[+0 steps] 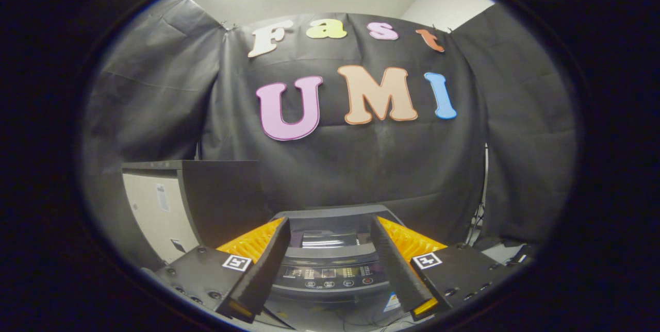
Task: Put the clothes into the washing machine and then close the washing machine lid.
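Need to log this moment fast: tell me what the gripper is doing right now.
Gripper: open, fingers spread wide with nothing between them, holding nothing; the washing machine and its control panel sit just ahead of them.

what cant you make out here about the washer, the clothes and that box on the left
Gripper view:
- Washing machine: lid and drum lie beyond the open gripper, partly behind its fingers; open or closed, cannot tell.
- Control panel: markings too small.
- Clothes: whereabouts unknown from this angle.
- Cabinet beside the washer: its label is too small and blurred.
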`<state>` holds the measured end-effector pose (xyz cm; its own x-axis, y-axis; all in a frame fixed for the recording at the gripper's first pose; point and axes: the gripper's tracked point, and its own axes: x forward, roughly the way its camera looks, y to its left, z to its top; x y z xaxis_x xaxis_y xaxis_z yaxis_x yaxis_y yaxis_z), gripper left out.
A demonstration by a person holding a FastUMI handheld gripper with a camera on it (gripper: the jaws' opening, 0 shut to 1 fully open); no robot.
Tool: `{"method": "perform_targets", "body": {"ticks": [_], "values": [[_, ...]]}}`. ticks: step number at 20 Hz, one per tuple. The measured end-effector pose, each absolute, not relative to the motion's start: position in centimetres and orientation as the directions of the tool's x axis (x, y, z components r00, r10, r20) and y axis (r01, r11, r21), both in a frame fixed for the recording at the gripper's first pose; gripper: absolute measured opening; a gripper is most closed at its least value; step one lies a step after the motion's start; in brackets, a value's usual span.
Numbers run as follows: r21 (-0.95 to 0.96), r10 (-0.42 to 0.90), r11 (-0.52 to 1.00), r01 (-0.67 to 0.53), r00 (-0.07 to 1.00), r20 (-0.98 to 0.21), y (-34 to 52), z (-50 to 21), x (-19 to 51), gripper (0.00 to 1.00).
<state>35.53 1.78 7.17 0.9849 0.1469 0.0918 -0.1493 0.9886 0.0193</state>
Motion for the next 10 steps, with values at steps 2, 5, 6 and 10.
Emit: {"method": "perform_targets", "body": {"ticks": [2,5,6,10], "values": [[0.022,0.157,0.987,-0.16,0.984,0.087,2.1,7.0,35.6,0.97],[0.009,0.16,0.987,-0.161,0.984,0.078,2.2,6.8,35.7,0.97],[0.007,0.162,0.987,-0.163,0.984,0.078,2.3,6.8,35.6,0.97],[-0.029,0.146,0.989,-0.144,0.985,0.097,2.0,8.0,35.7,0.97]]}}
